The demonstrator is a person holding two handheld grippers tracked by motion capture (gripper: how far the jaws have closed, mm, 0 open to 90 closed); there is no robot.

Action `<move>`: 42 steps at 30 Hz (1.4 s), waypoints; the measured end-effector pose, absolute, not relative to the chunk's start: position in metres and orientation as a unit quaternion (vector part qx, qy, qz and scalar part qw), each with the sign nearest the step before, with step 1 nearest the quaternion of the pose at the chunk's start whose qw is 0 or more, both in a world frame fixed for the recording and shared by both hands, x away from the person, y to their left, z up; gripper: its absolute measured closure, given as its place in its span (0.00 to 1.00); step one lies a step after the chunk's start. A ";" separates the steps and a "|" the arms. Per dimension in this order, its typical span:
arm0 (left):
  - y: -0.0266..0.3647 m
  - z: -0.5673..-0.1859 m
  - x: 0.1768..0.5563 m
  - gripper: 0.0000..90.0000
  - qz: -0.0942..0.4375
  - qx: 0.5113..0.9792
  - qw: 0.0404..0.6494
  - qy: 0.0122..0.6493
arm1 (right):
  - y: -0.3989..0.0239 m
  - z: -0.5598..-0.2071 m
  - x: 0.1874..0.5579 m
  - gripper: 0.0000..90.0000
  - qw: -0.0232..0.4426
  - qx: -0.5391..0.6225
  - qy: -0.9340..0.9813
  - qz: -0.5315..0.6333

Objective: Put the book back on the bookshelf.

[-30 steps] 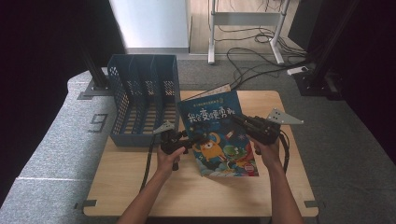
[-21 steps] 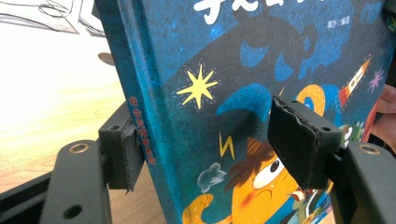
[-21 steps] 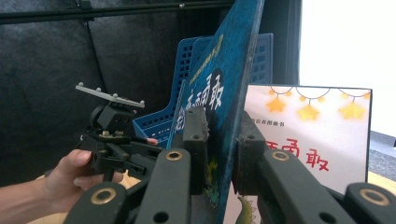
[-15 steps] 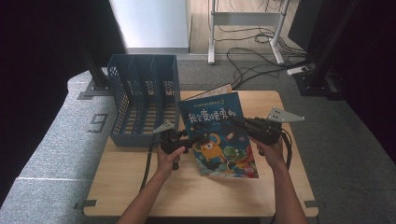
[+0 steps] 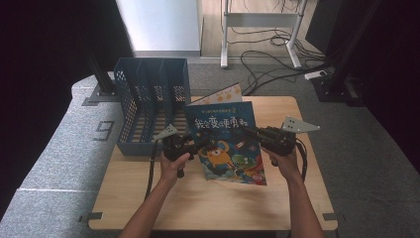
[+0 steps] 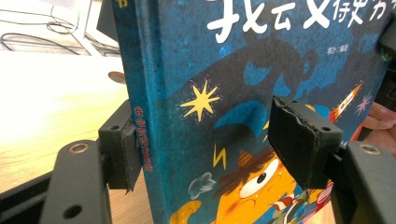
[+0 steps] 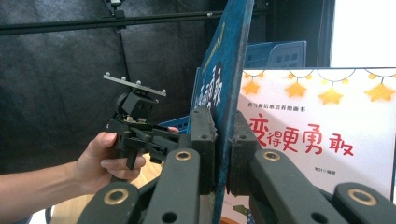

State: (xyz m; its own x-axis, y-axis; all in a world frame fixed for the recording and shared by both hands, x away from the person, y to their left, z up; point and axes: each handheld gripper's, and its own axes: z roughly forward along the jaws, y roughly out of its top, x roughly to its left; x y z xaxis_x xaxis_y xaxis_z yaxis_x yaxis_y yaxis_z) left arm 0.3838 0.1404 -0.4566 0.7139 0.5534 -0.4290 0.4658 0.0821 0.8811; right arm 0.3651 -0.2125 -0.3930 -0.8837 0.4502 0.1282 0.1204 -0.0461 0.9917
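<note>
Book (image 5: 225, 141) upright — right gripper (image 5: 251, 132) clamped on cover, left gripper (image 5: 202, 144) wide around spine, untouching.

A wooden table (image 5: 208, 198) is carrying a blue rack (image 5: 148, 106), sitting just beyond the left gripper (image 5: 200, 144). Between that and the right gripper (image 5: 247, 130), a book (image 5: 225, 144) is standing above another book (image 5: 223, 94) lying behind it.

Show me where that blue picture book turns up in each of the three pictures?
High view: the blue picture book stands mid-table between both claws.
Left gripper view: its cover rises centre, spine at left.
Right gripper view: seen edge-on, centre, pinched by the right claw.
Shared landmark: the white title lettering on the cover.
</note>
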 end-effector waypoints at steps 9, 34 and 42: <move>0.139 -0.455 0.382 0.35 0.038 0.676 0.635 0.371 | -0.217 -0.394 0.363 0.89 0.128 0.216 0.692 0.677; 0.131 -0.448 0.369 0.39 0.062 0.687 0.638 0.342 | -0.233 -0.407 0.361 0.76 0.157 0.248 0.701 0.650; 0.130 -0.445 0.363 0.44 0.078 0.694 0.635 0.331 | -0.236 -0.411 0.364 0.71 0.166 0.262 0.701 0.642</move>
State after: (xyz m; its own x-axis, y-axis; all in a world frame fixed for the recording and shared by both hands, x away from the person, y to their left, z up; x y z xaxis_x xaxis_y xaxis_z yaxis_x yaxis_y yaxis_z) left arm 0.3629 0.1295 -0.4454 0.7692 0.5573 -0.3127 0.3603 0.0259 0.9325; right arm 0.3638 -0.2358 -0.4115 -0.8075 0.5807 0.1035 0.1542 0.0384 0.9873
